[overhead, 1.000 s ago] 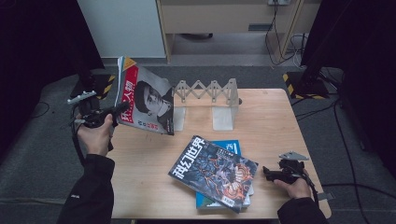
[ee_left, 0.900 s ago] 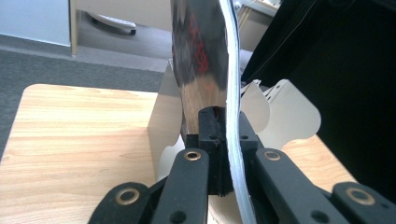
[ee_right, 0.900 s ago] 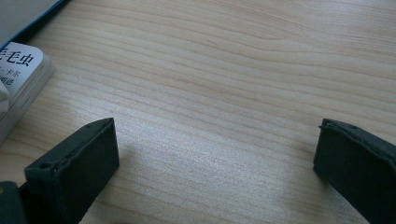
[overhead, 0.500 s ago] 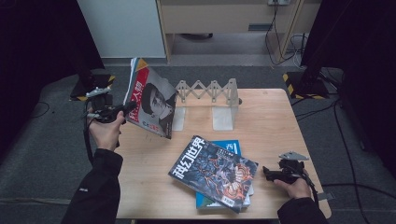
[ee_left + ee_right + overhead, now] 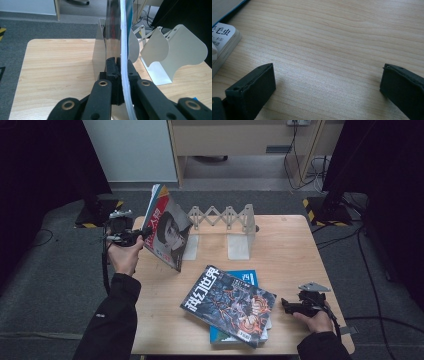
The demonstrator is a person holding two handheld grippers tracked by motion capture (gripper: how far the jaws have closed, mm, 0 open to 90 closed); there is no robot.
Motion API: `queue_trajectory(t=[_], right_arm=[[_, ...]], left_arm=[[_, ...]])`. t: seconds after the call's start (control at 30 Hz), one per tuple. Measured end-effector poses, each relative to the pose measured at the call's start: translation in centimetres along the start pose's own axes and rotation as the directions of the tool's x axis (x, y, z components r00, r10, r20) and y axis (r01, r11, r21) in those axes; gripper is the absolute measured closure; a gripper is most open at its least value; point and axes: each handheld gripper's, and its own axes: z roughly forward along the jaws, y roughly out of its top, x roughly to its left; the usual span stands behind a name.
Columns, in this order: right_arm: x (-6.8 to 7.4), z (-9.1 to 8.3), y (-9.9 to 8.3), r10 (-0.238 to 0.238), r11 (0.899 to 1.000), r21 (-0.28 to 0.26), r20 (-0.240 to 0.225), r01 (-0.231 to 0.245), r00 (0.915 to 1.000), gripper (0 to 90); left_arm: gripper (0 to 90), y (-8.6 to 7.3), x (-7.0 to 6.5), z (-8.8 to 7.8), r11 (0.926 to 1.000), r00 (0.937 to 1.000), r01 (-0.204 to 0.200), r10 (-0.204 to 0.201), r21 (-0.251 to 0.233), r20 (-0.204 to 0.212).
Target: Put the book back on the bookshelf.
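Left gripper (image 5: 142, 236) jaws clamp the thin, floppy magazine (image 5: 167, 232) by its edge, upright at the bench's (image 5: 290, 245) 10 o'clock, right gripper (image 5: 286, 305) jaws wide open, empty.

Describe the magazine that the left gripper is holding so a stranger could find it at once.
Start at the light wooden table and its white accordion book rack at the far edge. Just left of the rack, the left gripper clamps a thin magazine with a grey portrait cover. Unlike the dark-covered magazines lying flat, it stands on edge in the air.
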Motion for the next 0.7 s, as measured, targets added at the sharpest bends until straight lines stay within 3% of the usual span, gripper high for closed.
queue_trajectory(t=[0.17,0.43,0.5,0.7], right_arm=[[-0.01,-0.01,0.02,-0.002,1.000,0.002,-0.002,0.002,1.0000,0.4],[-0.01,0.00,0.01,-0.005,1.000,0.001,-0.002,0.005,1.0000,0.3],[0.00,0.02,0.01,-0.005,1.000,0.000,-0.001,0.005,1.0000,0.3],[0.03,0.04,0.02,-0.004,1.000,-0.002,0.000,0.004,1.0000,0.3]], left_arm=[[86.0,0.44,-0.43,0.26,0.9997,0.9993,0.013,-0.012,0.019,-0.036],[86.0,0.98,-0.99,0.53,0.9992,0.9988,0.010,-0.009,0.038,-0.048],[86.0,1.02,-0.91,0.51,0.9989,0.9983,0.025,-0.023,0.039,-0.054],[85.6,0.92,-0.70,0.54,0.9992,0.9990,0.032,-0.031,0.025,-0.031]])
